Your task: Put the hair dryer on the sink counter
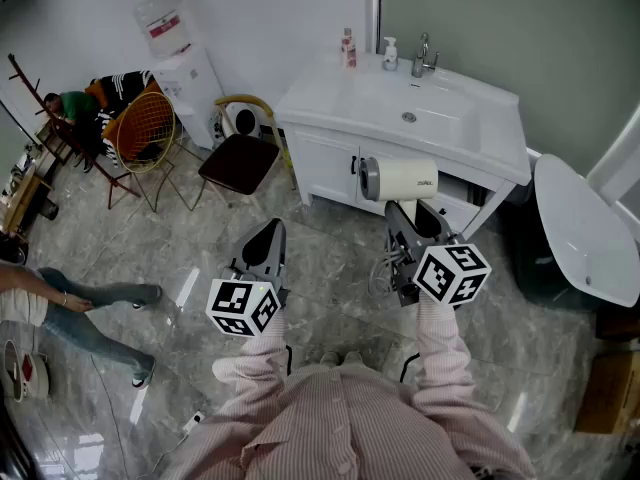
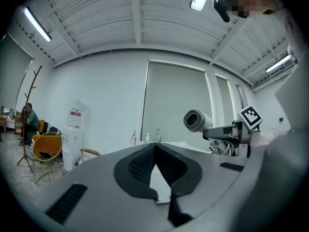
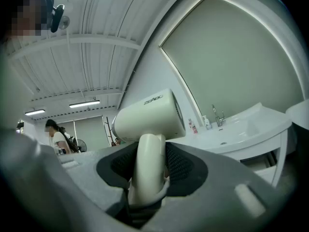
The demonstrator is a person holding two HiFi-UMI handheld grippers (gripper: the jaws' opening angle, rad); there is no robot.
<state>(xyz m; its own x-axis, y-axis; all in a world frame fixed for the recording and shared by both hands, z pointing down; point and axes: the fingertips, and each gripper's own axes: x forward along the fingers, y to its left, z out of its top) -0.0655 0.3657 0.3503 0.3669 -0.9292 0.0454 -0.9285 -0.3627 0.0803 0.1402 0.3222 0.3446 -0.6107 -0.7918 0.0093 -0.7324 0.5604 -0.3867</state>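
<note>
While a chair (image 1: 238, 162) flanks the sink counter (image 1: 322, 96), the right gripper (image 1: 408, 218) clamps the hair dryer (image 1: 402, 179) handle. Its barrel lies crosswise; left gripper (image 1: 268, 231) closed.

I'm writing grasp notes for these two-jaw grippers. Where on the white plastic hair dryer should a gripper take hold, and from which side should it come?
Grip the white plastic hair dryer by its slim round handle. Come in from the handle's free end so the pads close on its two sides. The barrel looks too wide for the jaws. The right gripper holds it this way now.
</note>
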